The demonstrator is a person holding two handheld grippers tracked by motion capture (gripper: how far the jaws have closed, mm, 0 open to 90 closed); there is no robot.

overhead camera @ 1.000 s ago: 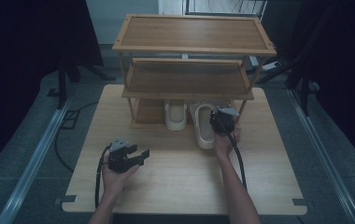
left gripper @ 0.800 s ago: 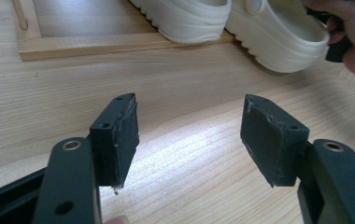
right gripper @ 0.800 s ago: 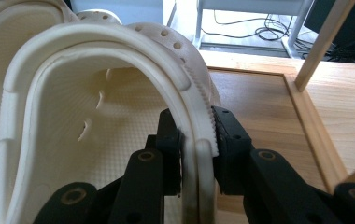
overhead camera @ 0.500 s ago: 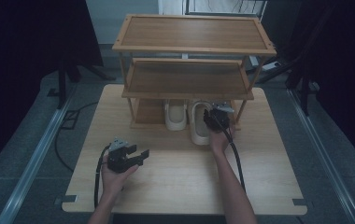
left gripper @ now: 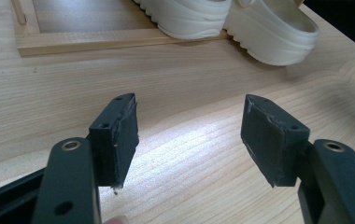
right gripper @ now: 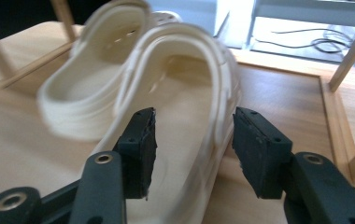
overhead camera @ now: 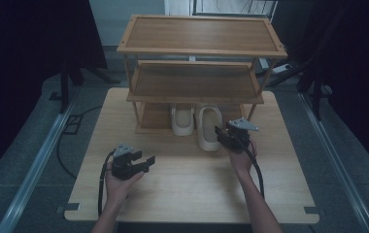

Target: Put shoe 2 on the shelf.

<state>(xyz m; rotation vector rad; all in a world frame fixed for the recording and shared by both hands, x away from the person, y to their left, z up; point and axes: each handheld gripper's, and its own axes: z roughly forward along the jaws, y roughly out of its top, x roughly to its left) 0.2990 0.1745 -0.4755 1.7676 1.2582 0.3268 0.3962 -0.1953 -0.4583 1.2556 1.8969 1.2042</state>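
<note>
High view: my right claw has just been opening beside the right clog, which rests half under the rack.

Left gripper view: left claw released over the desk.

Right gripper view: jaws released, nothing pinched; I'd withdraw straight, avoiding the heel rim.

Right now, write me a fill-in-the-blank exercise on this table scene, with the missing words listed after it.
1. The two cream shoes sit side by side on the rack's ____ shelf.
2. The jaws of the left gripper stand open with ____ between them.
3. The right gripper has just been opening its jaws, and they stand apart just behind the ____ of the nearer shoe.
4. The rack has ____ shelves.

Missing words: bottom; nothing; heel; three
</note>
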